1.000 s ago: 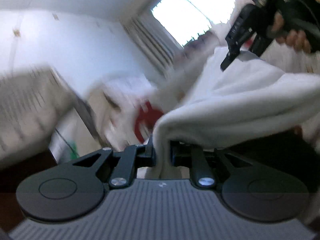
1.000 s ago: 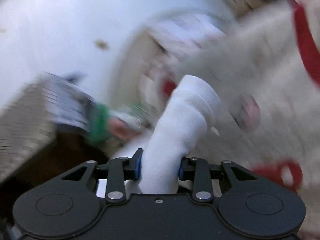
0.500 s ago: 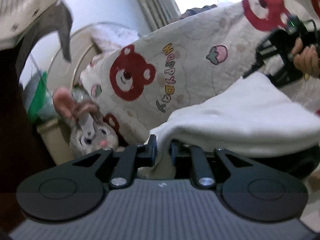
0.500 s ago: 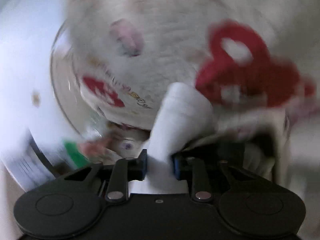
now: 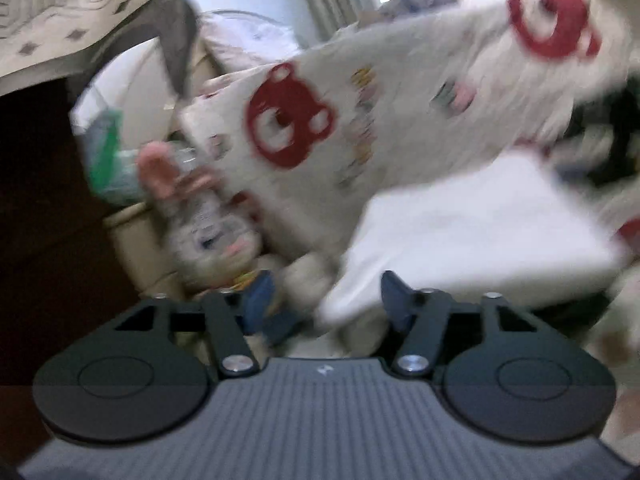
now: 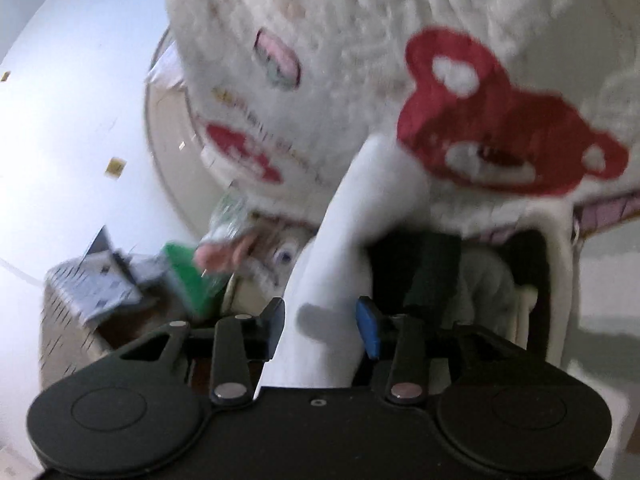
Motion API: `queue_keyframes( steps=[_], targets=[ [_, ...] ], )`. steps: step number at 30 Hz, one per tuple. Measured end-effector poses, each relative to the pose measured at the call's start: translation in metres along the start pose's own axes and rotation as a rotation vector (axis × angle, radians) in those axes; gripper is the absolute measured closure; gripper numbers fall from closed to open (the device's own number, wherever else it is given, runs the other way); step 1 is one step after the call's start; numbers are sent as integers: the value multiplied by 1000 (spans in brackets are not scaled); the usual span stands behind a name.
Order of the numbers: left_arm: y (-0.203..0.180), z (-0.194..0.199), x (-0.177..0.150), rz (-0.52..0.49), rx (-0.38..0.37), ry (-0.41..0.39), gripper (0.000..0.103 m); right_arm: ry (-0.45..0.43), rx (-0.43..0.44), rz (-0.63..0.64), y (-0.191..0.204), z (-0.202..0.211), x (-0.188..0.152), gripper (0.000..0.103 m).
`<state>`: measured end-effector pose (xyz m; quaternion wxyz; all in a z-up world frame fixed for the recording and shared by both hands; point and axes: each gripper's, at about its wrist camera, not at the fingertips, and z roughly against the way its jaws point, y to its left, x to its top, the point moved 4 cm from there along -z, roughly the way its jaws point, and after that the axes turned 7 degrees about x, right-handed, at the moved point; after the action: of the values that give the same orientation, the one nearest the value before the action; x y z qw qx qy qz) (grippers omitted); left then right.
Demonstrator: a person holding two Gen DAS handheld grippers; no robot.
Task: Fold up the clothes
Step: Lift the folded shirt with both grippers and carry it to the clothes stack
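A plain white garment [image 5: 480,232] hangs across the right of the left wrist view, and one corner droops between the fingers of my left gripper [image 5: 324,300]. Those jaws stand wide apart and do not pinch the cloth. In the right wrist view the same white garment [image 6: 352,232] rises as a thick roll out of my right gripper [image 6: 320,320]. The roll fills the gap between the blue pads [image 6: 368,324]. Both views are blurred by motion.
A fluffy white blanket with red bear prints [image 5: 360,120] fills the background, and it hangs close over the right gripper as well [image 6: 360,40]. A plush rabbit [image 5: 208,232] and a green bag [image 5: 104,152] sit at the left. Dark furniture [image 5: 40,240] stands at far left under a patterned cloth [image 5: 60,20].
My left gripper has opened and let go of the white garment's corner. Both cameras have swung down from the wall and window toward the bear blanket. The right gripper's gap is a little wider.
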<state>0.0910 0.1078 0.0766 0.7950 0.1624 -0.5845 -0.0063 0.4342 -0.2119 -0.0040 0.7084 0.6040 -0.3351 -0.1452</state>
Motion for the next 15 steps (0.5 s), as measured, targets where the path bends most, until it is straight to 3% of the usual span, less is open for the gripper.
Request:
queue_keyframes(
  steps=[6,8,10,15],
  targets=[
    [-5,-25,7,93,-88,134,40,134,52,-22,6,-4,-55,51],
    [7,-22,-11,282,-114,200,40,173,77,-13,12,-8,-71,50],
    [24,-24,-37,538,-181,302,40,208,95,-2,19,-13,-84,49],
    [46,-36,-90,1042,-334,459,40,235,29,121,39,-23,-98,48]
  ],
)
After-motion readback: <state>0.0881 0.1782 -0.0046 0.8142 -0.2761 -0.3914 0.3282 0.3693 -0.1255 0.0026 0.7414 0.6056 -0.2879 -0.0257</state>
